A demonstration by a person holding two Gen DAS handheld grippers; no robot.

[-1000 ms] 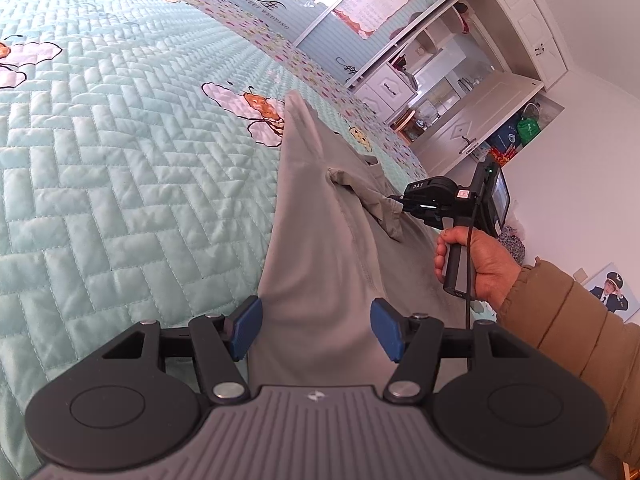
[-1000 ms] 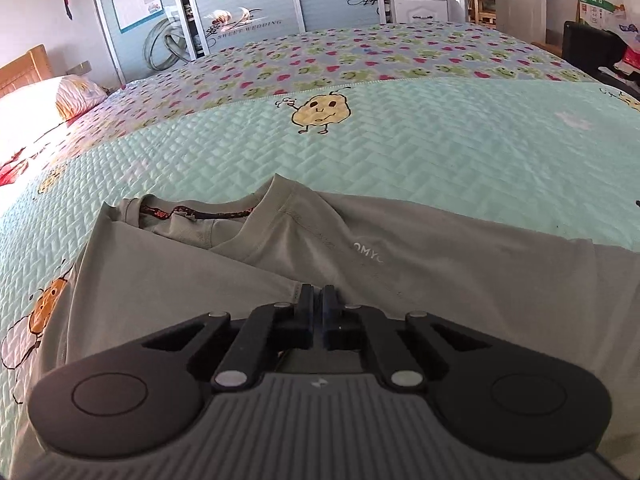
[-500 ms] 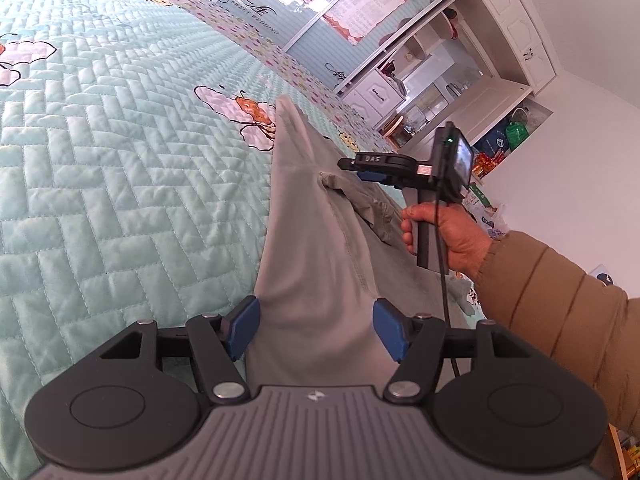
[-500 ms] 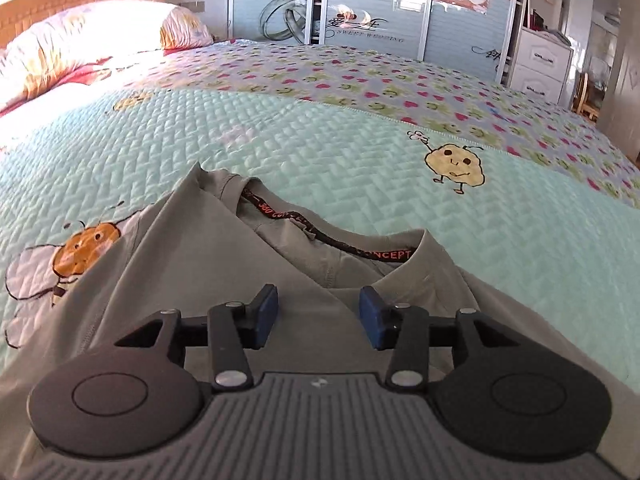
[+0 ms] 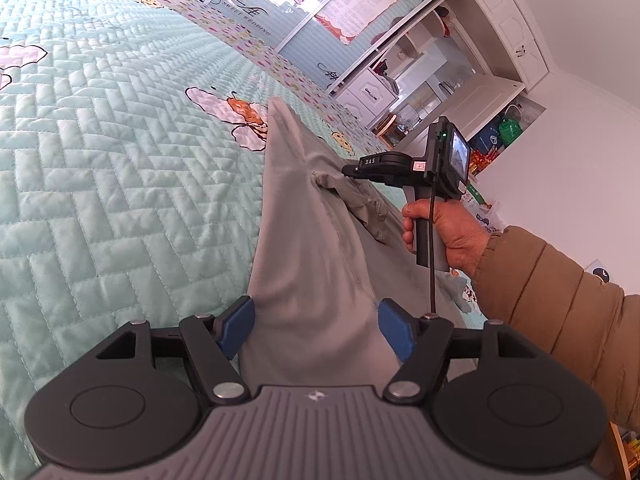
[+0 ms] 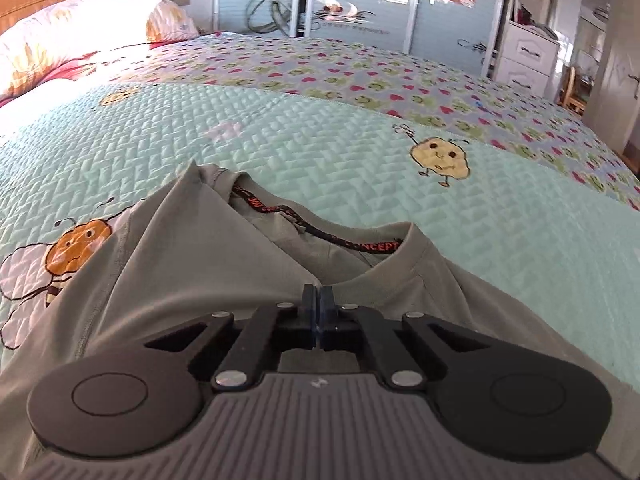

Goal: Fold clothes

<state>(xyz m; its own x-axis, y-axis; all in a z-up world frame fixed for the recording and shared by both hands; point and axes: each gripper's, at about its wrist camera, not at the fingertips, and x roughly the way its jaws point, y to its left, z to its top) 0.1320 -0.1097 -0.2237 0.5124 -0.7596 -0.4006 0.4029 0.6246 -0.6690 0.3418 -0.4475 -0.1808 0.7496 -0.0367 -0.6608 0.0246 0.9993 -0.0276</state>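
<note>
the grey t-shirt (image 5: 308,248) lies on the bed (image 5: 120,184), long axis running away from the spread left tongs (image 5: 316,330) straddling its hem end. the right tongs (image 6: 317,300), just closed, pinch fabric beside the collar (image 6: 320,236).

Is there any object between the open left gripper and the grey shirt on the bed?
Nothing visible stands in the way. The grey shirt already lies between the spread blue pads of the left gripper, which do not press on it. The right gripper is shut on the shirt near the collar.
</note>
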